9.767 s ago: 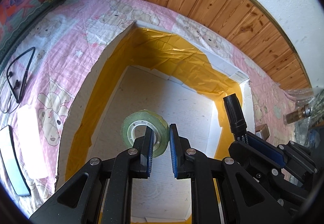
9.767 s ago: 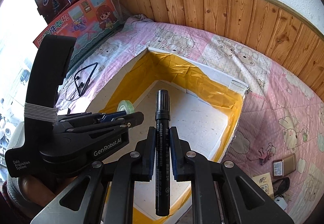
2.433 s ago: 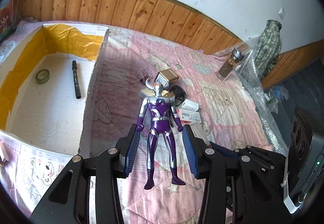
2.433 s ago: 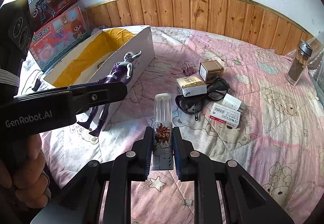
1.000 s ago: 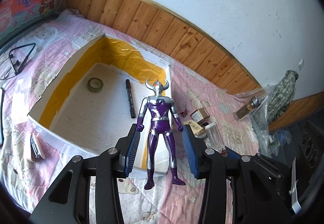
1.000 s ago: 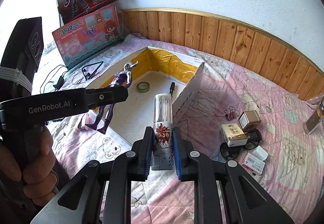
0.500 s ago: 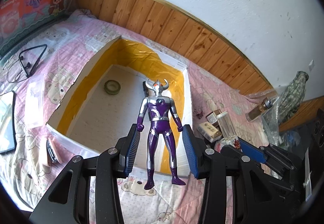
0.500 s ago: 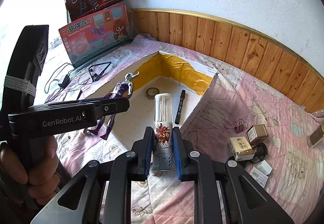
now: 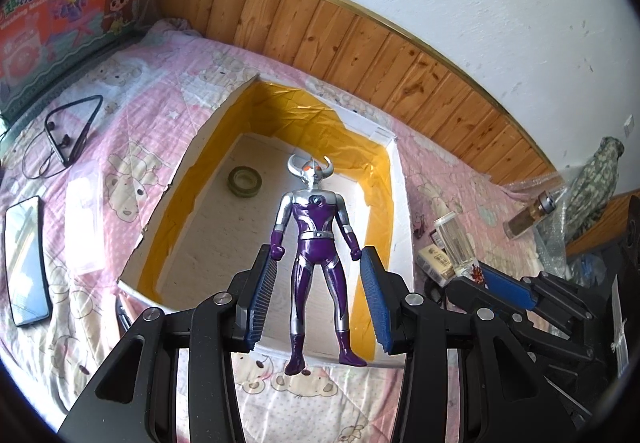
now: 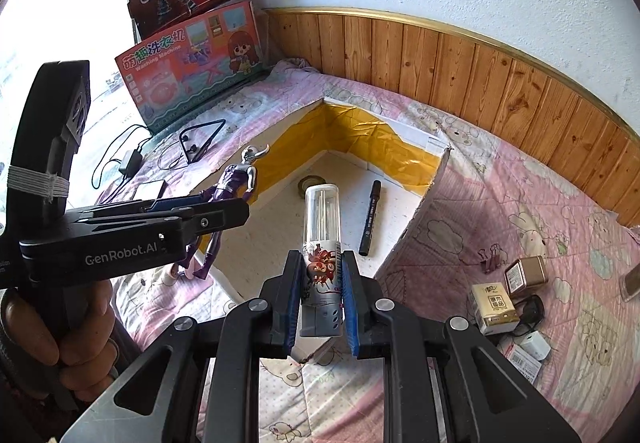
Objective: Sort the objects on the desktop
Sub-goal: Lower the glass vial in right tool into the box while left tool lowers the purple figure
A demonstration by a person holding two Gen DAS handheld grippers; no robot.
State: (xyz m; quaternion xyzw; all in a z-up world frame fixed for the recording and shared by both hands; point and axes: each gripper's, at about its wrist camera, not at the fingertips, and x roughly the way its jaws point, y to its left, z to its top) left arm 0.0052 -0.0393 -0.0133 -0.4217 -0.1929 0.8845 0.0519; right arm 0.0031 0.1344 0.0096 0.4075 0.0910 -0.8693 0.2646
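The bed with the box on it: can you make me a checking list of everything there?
Surface: pink teddy quilt.
Job's things: purple toy figure and clear tube held above the white box; tape roll and black marker lie inside.
Clutter: phone, small boxes, binder clip, jar.
Grippers: left gripper holds the figure; right gripper holds the tube.
Cables: neckband earphones, charger cable.
Surroundings: wood panelling, toy cartons.
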